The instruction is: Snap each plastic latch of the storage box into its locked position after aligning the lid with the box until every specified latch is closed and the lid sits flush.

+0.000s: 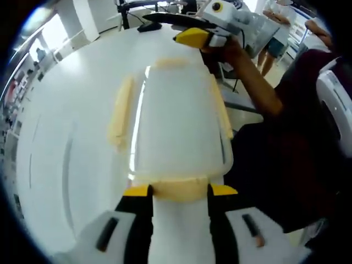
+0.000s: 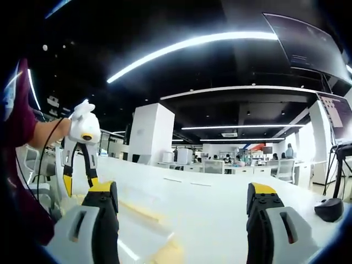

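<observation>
The storage box (image 1: 179, 121) lies on a white table, its translucent white lid on top. Pale yellow latches run along its left side (image 1: 121, 115), right side (image 1: 223, 110), far end (image 1: 171, 62) and near end (image 1: 179, 190). My left gripper (image 1: 180, 190) is open, and its yellow-tipped jaws stand on either side of the near latch. A hand holds my right gripper (image 1: 181, 27) above the box's far end. In the right gripper view my right gripper (image 2: 182, 192) is wide open with nothing between its jaws. There the left gripper (image 2: 81, 182) points down at the box lid (image 2: 137, 234).
The white table (image 1: 66, 110) reaches well past the box to the left and far side. A black object (image 2: 330, 209) lies on it, also seen at the far edge (image 1: 148, 26). The person's dark sleeve (image 1: 286, 154) is to the right. Desks, chairs and people stand behind.
</observation>
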The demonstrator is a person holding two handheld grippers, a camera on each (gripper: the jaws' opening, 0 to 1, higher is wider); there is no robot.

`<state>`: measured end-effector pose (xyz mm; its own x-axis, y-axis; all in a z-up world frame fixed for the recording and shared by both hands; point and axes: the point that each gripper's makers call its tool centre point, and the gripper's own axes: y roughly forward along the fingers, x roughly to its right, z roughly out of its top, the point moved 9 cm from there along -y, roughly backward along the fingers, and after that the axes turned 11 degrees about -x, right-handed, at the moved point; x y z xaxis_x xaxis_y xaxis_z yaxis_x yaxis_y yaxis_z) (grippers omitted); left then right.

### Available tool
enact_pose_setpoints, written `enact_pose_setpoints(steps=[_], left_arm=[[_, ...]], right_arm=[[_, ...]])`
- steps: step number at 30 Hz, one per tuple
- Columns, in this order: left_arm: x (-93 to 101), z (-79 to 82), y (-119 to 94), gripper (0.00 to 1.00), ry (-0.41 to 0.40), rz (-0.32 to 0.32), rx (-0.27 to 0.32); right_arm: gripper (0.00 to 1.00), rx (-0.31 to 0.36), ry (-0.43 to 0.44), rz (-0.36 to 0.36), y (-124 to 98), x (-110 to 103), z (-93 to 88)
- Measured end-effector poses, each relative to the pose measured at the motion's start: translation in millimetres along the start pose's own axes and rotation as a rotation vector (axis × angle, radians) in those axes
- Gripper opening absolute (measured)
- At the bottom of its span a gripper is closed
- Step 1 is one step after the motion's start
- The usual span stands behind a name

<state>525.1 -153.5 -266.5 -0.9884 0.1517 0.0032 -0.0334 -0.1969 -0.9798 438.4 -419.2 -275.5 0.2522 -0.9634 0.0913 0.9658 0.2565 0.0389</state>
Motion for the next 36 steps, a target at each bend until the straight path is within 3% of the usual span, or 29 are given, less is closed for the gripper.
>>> enact_pose_setpoints(steps=[15,36], left_arm=[[1.2,-11.6,-3.1,0.38,0.000,-0.002,-0.040],[3.6,-31.5,-7.9,0.38,-0.024,0.000,-0.052]], right_arm=[[0.99,-0.004,-0.001,0.002,0.2,-0.7,-0.8],[0.99,-0.012,-0.006,-0.003,-1.4,0.9,-1.4]])
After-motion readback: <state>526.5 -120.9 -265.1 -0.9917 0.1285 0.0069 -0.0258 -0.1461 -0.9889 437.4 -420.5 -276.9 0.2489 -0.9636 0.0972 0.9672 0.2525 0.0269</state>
